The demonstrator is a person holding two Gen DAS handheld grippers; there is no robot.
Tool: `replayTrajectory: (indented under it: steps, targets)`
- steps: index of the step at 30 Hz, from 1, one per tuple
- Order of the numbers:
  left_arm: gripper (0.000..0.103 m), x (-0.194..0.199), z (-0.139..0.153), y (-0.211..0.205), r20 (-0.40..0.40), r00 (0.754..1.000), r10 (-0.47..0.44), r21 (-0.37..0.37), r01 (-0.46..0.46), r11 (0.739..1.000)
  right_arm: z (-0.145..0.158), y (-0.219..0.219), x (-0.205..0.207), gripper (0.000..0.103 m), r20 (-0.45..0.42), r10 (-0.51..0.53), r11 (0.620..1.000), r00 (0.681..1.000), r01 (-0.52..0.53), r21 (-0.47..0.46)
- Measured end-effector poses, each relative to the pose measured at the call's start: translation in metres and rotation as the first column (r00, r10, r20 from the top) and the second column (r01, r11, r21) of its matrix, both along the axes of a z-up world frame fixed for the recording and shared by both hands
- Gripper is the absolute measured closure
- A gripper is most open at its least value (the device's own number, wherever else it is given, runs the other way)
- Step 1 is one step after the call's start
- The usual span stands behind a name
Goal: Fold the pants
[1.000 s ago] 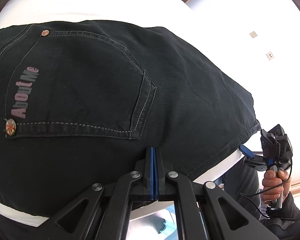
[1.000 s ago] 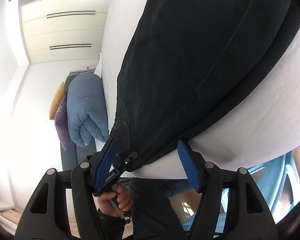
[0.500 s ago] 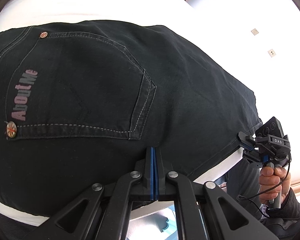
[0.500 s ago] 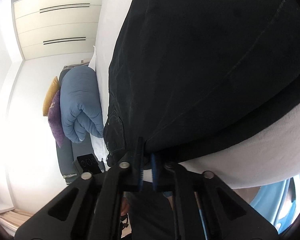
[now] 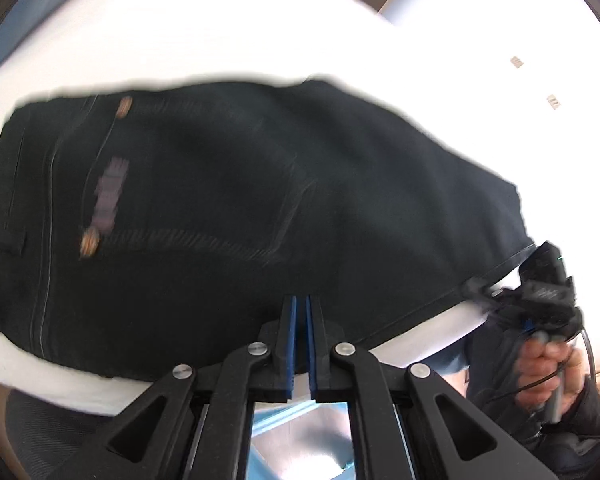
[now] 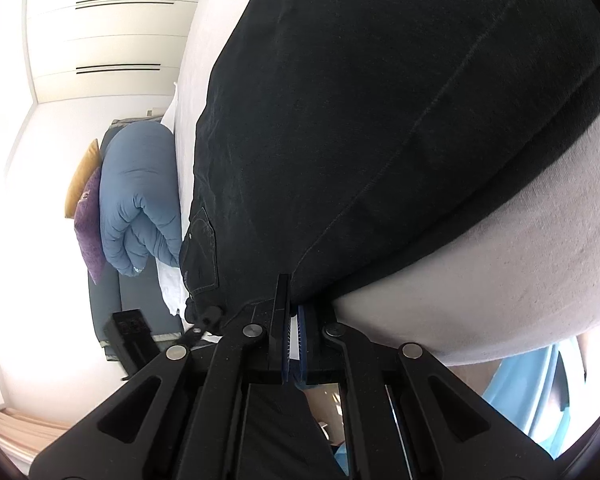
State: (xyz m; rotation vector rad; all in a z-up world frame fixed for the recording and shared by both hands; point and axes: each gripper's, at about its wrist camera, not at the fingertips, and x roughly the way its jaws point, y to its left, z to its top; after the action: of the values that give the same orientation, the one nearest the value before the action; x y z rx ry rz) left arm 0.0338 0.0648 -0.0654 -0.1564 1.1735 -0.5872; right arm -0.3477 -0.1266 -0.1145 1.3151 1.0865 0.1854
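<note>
Black denim pants (image 5: 228, 208) lie on a white bed (image 5: 220, 28), back pocket with a pink logo facing up. My left gripper (image 5: 301, 312) is shut on the near edge of the pants below the pocket. My right gripper (image 6: 294, 304) is shut on the pants (image 6: 380, 120) near the leg hem. It also shows in the left wrist view (image 5: 540, 296) at the right, held by a hand at the hem. The left wrist view is motion-blurred.
A rolled blue duvet (image 6: 140, 196) with purple and yellow cushions (image 6: 90, 224) lies at the far end of the bed. White wardrobe doors (image 6: 108, 32) stand behind. A blue chair (image 6: 540, 384) is below the bed edge.
My right gripper closed on the hem of the pants. The left gripper, still shut on the cloth, has pulled back, so the pants look smaller and more of the bed shows.
</note>
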Motion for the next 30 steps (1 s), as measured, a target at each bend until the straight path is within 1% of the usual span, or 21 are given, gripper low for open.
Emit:
replayTrajectory:
  steps: [2, 4, 5, 6, 7, 8, 9, 10, 11, 12, 14, 15, 17, 20, 22, 23, 24, 25, 27, 28, 30]
  targets:
    - [0.099, 0.006, 0.012, -0.024, 0.040, 0.999, -0.019, -0.062, 0.021, 0.998, -0.002, 0.003, 0.002, 0.102, 0.007, 0.004, 1.000, 1.000, -0.004, 0.000]
    - [0.088, 0.013, 0.016, -0.057, 0.062, 0.996, -0.068, -0.100, 0.074, 0.992, -0.006, 0.000, 0.000, 0.102, 0.019, 0.011, 1.000, 1.000, -0.011, 0.000]
    - [0.085, 0.016, 0.016, -0.076, 0.077, 0.992, -0.100, -0.100, 0.108, 0.989, -0.007, 0.001, 0.001, 0.102, 0.028, 0.012, 1.000, 1.000, -0.013, 0.011]
    - [0.077, 0.017, 0.014, -0.092, 0.083, 0.988, -0.133, -0.085, 0.140, 0.987, -0.012, -0.001, -0.001, 0.102, 0.032, 0.003, 0.999, 0.999, -0.004, 0.039]
    - [0.075, 0.018, 0.007, -0.113, 0.070, 0.981, -0.181, -0.050, 0.184, 0.982, -0.015, -0.002, -0.002, 0.101, 0.033, -0.007, 0.998, 0.999, 0.005, 0.068]
    - [0.075, 0.018, -0.003, -0.127, 0.042, 0.975, -0.219, -0.004, 0.220, 0.976, -0.017, -0.004, -0.004, 0.100, 0.027, -0.017, 0.995, 0.999, 0.015, 0.094]
    - [0.075, 0.016, -0.017, -0.140, 0.017, 0.969, -0.248, 0.068, 0.246, 0.967, -0.018, -0.007, -0.007, 0.100, 0.013, -0.023, 0.994, 1.000, 0.021, 0.107]
    - [0.076, 0.010, -0.028, -0.148, 0.012, 0.962, -0.272, 0.120, 0.269, 0.956, -0.014, -0.009, -0.010, 0.099, -0.003, -0.020, 0.994, 1.000, 0.020, 0.106]
    - [0.076, 0.004, -0.029, -0.148, 0.042, 0.959, -0.280, 0.130, 0.272, 0.953, -0.007, -0.013, -0.014, 0.099, -0.010, -0.006, 0.996, 1.000, 0.007, 0.085]
    - [0.076, 0.002, -0.029, -0.146, 0.039, 0.961, -0.274, 0.119, 0.268, 0.956, 0.002, -0.018, -0.019, 0.098, -0.005, 0.009, 0.999, 1.000, -0.008, 0.052]
    - [0.076, 0.002, -0.031, -0.135, -0.001, 0.970, -0.242, 0.064, 0.242, 0.968, 0.026, -0.037, -0.030, 0.098, 0.041, 0.005, 1.000, 0.999, -0.004, -0.019]
    - [0.076, 0.003, -0.033, -0.129, -0.020, 0.973, -0.229, 0.038, 0.230, 0.973, 0.036, -0.053, -0.035, 0.098, 0.068, -0.023, 0.999, 0.997, 0.026, -0.048]
    - [0.078, 0.004, -0.036, -0.125, -0.041, 0.975, -0.218, 0.021, 0.219, 0.976, 0.050, -0.097, -0.045, 0.098, 0.102, -0.134, 0.985, 0.986, 0.144, -0.095]
    - [0.079, -0.003, -0.031, -0.128, -0.038, 0.970, -0.239, 0.064, 0.241, 0.968, 0.056, -0.162, -0.053, 0.098, 0.121, -0.279, 0.943, 0.953, 0.296, -0.152]
    - [0.080, -0.002, -0.025, -0.134, -0.041, 0.968, -0.248, 0.098, 0.251, 0.963, 0.050, -0.190, -0.057, 0.098, 0.120, -0.321, 0.923, 0.940, 0.338, -0.183]
    - [0.080, 0.000, -0.016, -0.137, -0.032, 0.968, -0.250, 0.112, 0.252, 0.961, 0.038, -0.201, -0.057, 0.098, 0.060, -0.326, 0.918, 0.943, 0.332, -0.220]
    - [0.080, 0.004, -0.006, -0.139, -0.003, 0.967, -0.254, 0.118, 0.252, 0.960, 0.026, -0.208, -0.058, 0.100, 0.021, -0.328, 0.919, 0.945, 0.324, -0.224]
    - [0.079, 0.011, 0.006, -0.141, 0.033, 0.966, -0.255, 0.106, 0.251, 0.962, 0.018, -0.211, -0.059, 0.102, 0.040, -0.316, 0.929, 0.948, 0.318, -0.188]
    - [0.077, 0.030, 0.027, -0.148, 0.082, 0.965, -0.250, 0.060, 0.246, 0.967, 0.012, -0.213, -0.061, 0.103, 0.064, -0.314, 0.931, 0.947, 0.320, -0.173]
    - [0.076, 0.046, 0.032, -0.156, 0.097, 0.963, -0.250, 0.038, 0.247, 0.968, 0.012, -0.212, -0.061, 0.103, 0.069, -0.315, 0.930, 0.947, 0.322, -0.177]
    - [0.077, 0.079, 0.027, -0.173, 0.081, 0.964, -0.255, 0.006, 0.255, 0.967, 0.013, -0.208, -0.058, 0.103, 0.074, -0.313, 0.926, 0.947, 0.321, -0.200]
